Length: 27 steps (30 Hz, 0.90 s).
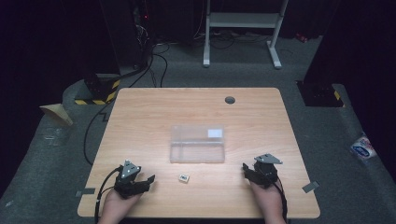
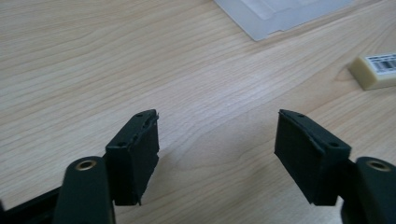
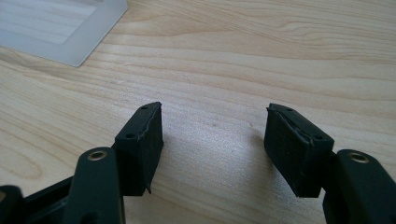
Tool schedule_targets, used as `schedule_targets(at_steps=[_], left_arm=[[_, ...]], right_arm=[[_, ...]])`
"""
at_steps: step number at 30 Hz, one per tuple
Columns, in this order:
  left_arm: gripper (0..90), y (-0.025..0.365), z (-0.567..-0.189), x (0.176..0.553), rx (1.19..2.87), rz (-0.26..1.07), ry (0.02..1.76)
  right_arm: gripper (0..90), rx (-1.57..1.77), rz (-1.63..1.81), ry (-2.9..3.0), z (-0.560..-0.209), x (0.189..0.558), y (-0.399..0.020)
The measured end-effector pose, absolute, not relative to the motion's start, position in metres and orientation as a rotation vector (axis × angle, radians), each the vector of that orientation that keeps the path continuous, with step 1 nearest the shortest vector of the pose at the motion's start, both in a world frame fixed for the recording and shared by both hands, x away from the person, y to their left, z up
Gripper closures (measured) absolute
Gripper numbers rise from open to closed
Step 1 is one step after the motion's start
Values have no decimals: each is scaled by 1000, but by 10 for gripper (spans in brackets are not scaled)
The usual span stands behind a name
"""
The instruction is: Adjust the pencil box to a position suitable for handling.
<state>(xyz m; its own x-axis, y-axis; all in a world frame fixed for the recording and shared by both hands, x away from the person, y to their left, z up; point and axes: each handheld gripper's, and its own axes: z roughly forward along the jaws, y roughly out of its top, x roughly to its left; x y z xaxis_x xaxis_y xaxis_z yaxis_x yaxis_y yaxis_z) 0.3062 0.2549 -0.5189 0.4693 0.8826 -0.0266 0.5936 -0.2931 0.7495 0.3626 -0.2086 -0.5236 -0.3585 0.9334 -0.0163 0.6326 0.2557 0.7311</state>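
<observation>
A clear plastic box (image 1: 197,143) with a white label lies shut in the middle of the wooden table (image 1: 140,116). In front of it lies a small cream eraser (image 1: 184,178) with a barcode sticker, also at the right edge of the left gripper view (image 2: 376,70). My left gripper (image 1: 150,181) rests near the table's front left, its jaws open over bare wood (image 2: 217,135), the eraser off to its right. My right gripper (image 1: 244,169) rests at the front right, jaws open over bare wood (image 3: 215,130), with the box corner (image 3: 70,28) at upper left.
A round grommet hole (image 1: 229,100) sits near the table's far edge. Beyond the table stand a white desk frame (image 1: 243,28), dark equipment with cables (image 1: 135,46) and a yellow-black striped base (image 1: 98,91). A packet (image 1: 363,148) lies on the floor at right.
</observation>
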Motion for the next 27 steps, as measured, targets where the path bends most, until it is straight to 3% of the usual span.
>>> schedule_targets(at_steps=[16,27], left_arm=[[304,221,-506,324,2063,487,1105],[322,192,-514,345,2004,390,1077]], right_arm=[[372,1416,890,2083,-524,362,-208],[374,1420,888,2077,-524,362,-207]])
